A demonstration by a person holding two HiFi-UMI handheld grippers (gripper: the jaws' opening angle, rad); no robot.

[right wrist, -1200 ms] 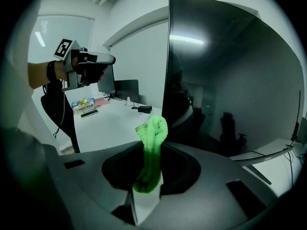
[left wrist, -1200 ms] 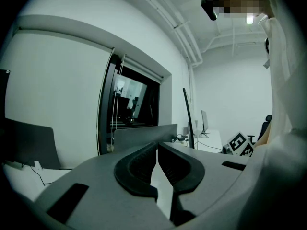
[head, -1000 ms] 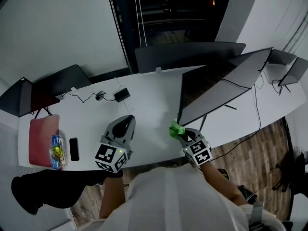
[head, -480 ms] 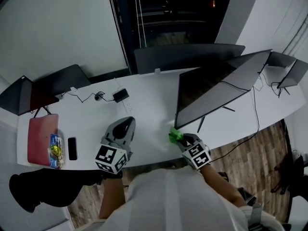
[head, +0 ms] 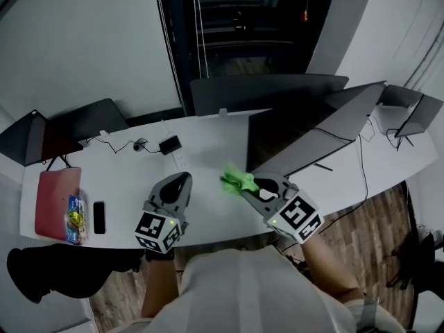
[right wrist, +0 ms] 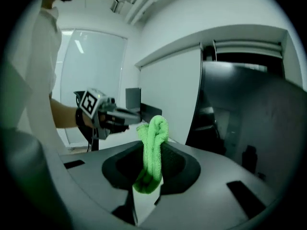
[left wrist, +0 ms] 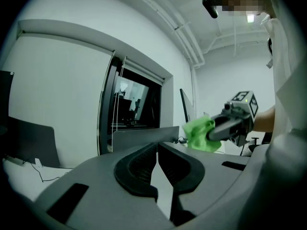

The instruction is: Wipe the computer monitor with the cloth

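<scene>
Cloth [head: 236,181] is clamped in R gripper [head: 250,184], centre frame, near monitor [head: 298,139]; L gripper [head: 183,178] jaws are pressed together, w/ nothing held

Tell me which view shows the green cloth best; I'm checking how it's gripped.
Right gripper view: the green cloth stands close up, pinched in the right tool. Head view shows it small at the tool's tip; left gripper view, from the side.

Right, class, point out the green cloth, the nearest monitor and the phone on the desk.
green cloth [head: 236,181], head view, middle of the bunched fabric.
monitor [head: 295,139], head view, middle of its dark screen.
phone [head: 99,217], head view, centre of its black face.
</scene>
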